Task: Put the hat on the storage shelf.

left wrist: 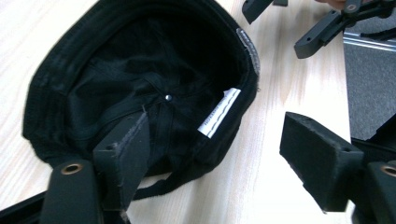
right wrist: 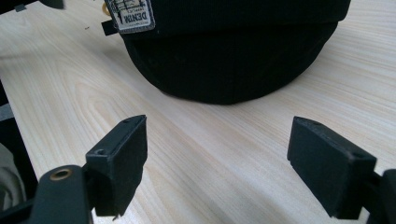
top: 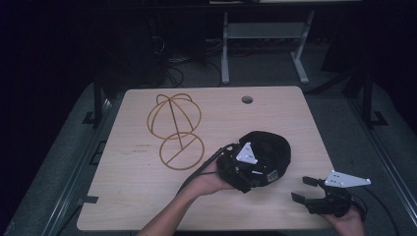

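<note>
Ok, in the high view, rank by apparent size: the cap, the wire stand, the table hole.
1. Wire stand, the widest spread, though only thin wire.
2. Cap, nearly as big, partly hidden by the left gripper.
3. Table hole, smallest by far.

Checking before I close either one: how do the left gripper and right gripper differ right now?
The left gripper is at the black cap, one jaw inside its opening; the right gripper is apart from it over bare table. The left sits farther in, the right near the table's front edge. Both are open.
</note>
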